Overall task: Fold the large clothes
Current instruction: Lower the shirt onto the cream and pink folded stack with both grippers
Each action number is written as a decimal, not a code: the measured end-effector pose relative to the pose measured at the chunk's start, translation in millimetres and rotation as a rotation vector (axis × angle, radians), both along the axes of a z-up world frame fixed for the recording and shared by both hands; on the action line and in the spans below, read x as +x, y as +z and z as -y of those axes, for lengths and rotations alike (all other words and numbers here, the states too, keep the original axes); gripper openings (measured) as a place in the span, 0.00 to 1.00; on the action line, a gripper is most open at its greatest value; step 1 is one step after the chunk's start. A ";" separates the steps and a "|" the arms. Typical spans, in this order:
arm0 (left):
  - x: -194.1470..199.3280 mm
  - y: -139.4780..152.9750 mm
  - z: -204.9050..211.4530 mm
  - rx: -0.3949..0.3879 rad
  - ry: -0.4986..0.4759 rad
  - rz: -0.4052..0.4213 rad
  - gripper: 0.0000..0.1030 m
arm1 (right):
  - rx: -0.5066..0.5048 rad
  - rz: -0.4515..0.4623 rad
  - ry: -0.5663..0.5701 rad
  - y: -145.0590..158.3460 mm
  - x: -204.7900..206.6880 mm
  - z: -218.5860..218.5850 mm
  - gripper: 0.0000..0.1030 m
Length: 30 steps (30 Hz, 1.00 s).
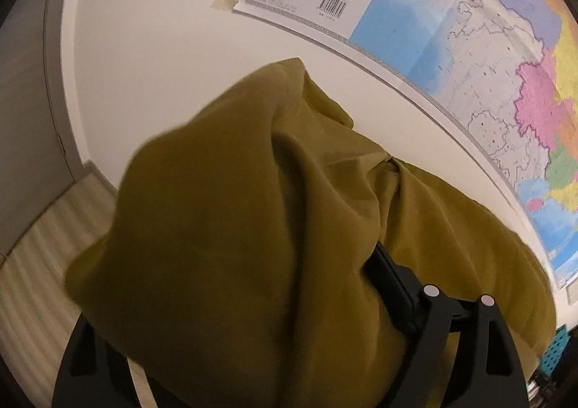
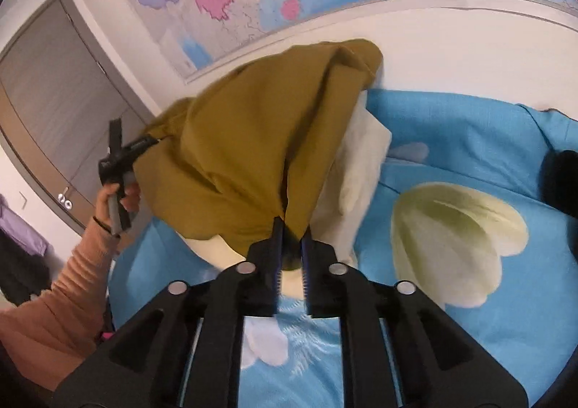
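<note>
Mustard cloth (image 1: 253,227) heaped over left gripper (image 1: 307,307), hiding its left finger and most of the gap; only right finger (image 1: 393,285) showing, pressed against the folds. Whether closed on the fabric, not clear. Above and right of cloth: map (image 1: 487,65) on white wall (image 1: 144,47), one corner taped (image 1: 224,3), barcode (image 1: 332,5) near that corner. Left of cloth: grey door (image 1: 25,119). Below-left of cloth: pale striped floor (image 1: 43,263). Right of cloth, low at the edge: teal crate (image 1: 556,350).
</note>
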<state>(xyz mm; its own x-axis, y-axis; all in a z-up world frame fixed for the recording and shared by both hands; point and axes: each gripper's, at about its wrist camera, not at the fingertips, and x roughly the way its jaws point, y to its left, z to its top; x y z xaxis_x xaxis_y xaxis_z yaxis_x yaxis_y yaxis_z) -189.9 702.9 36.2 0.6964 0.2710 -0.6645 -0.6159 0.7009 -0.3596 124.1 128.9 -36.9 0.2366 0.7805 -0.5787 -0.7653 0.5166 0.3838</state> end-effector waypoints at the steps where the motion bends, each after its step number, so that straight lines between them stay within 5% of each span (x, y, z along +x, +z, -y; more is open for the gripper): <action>1: -3.6 3.6 2.3 0.021 -0.001 -0.010 0.81 | 0.014 0.033 -0.011 11.9 -1.3 3.1 0.32; 3: -12.9 11.8 7.3 0.061 0.000 -0.033 0.82 | 0.031 0.105 -0.049 34.7 -3.8 4.9 0.42; 5: -26.9 21.9 16.6 0.105 -0.005 -0.079 0.84 | 0.066 0.191 -0.075 61.1 -9.0 0.1 0.72; 8: -53.6 37.9 38.8 0.230 0.008 -0.076 0.84 | 0.043 0.302 -0.044 84.4 -13.0 -30.6 0.74; 12: -84.0 62.0 48.8 0.299 0.054 0.035 0.84 | -0.010 0.310 -0.027 85.2 8.1 -85.7 0.69; 17: -53.0 52.5 26.0 0.311 0.009 -0.022 0.82 | -0.139 0.153 -0.026 33.3 49.3 -117.7 0.55; 19: -32.8 25.0 -5.6 0.228 0.010 -0.089 0.84 | -0.129 0.094 -0.033 12.6 56.0 -111.9 0.55; 23: -39.7 -10.5 -62.2 -0.102 0.001 0.081 0.92 | -0.094 0.022 -0.033 -6.6 63.1 -98.2 0.55; 26: -48.8 -19.0 -69.0 -0.205 0.031 0.123 0.91 | -0.106 0.028 -0.038 -1.2 59.6 -92.4 0.55; 30: -67.8 10.6 -37.7 -0.002 0.087 0.111 0.82 | -0.066 0.056 -0.041 16.7 47.5 -73.5 0.56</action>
